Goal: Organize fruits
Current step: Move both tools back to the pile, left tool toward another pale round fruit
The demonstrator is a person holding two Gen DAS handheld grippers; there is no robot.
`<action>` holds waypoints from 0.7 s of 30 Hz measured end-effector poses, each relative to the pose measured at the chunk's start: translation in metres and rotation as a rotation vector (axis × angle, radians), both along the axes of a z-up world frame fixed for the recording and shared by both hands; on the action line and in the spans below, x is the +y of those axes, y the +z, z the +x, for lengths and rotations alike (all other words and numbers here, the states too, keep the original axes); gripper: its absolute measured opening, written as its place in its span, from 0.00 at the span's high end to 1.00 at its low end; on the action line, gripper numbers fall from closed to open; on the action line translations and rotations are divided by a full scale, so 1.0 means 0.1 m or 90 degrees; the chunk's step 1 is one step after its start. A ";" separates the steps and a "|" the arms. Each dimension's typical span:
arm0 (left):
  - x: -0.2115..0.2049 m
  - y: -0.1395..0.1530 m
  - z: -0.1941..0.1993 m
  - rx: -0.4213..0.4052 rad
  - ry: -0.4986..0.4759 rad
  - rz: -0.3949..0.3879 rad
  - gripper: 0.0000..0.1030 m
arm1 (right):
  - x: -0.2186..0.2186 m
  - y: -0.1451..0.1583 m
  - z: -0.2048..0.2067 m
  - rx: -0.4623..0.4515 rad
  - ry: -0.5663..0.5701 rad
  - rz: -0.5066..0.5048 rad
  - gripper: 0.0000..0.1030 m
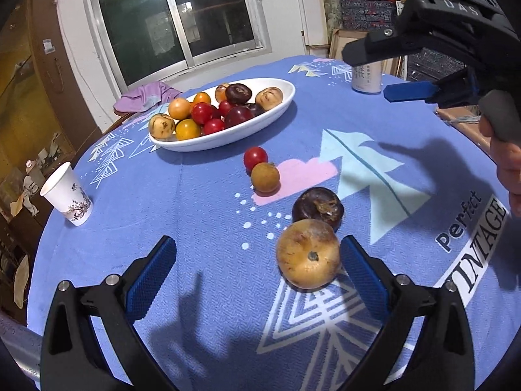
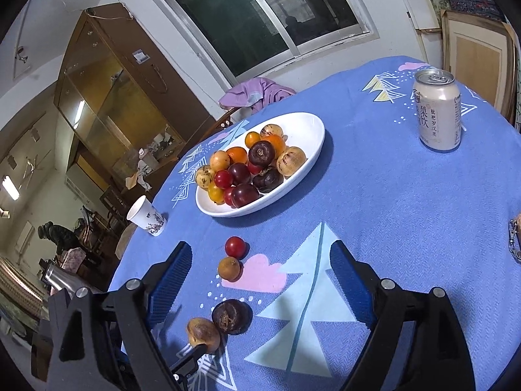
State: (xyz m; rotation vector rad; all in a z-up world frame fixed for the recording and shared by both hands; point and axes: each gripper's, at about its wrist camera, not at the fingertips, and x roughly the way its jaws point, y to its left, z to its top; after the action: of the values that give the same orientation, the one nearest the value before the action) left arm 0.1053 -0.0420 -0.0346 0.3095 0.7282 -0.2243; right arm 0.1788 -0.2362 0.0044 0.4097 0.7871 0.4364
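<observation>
A white oval dish [image 1: 260, 128] [image 2: 306, 169] holds several red, orange, tan and dark fruits. On the blue cloth in front of it lie a red tomato [image 1: 255, 158] [image 2: 235, 247], a small brown fruit [image 1: 265, 177] [image 2: 229, 268], a dark purple fruit [image 1: 317, 208] [image 2: 232, 316] and a tan round fruit [image 1: 307, 254] [image 2: 203, 330]. My left gripper [image 1: 257, 260] is open, low over the cloth. The tan fruit lies between its fingers, close against the right pad [image 1: 361, 270]. My right gripper [image 2: 260, 273] [image 1: 364, 75] is open and holds nothing, hovering above the table with the tomato and brown fruit ahead of it.
A paper cup [image 1: 66, 195] [image 2: 146, 216] stands near the table's left edge. A drink can [image 2: 438, 110] [image 1: 366, 78] stands at the far right. A purple cloth [image 2: 257, 94] hangs on a chair behind the dish. A person's hand [image 1: 508, 163] grips the right gripper's handle.
</observation>
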 end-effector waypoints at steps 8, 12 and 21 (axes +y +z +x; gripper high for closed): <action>-0.05 -0.06 0.04 0.039 -0.027 -0.008 0.04 | -0.01 -0.02 0.01 0.002 -0.004 0.001 0.15; 0.17 -0.09 0.18 0.079 0.016 -0.067 0.04 | -0.01 -0.02 0.01 0.005 -0.004 0.001 0.15; 0.82 0.10 0.26 -0.010 0.197 -0.033 0.04 | -0.05 0.00 0.00 0.004 -0.003 0.008 0.15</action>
State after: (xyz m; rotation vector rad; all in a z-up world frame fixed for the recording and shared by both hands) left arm 0.1313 0.0399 -0.0244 0.1460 0.7436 0.0520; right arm 0.1785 -0.2411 0.0044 0.4251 0.7887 0.4361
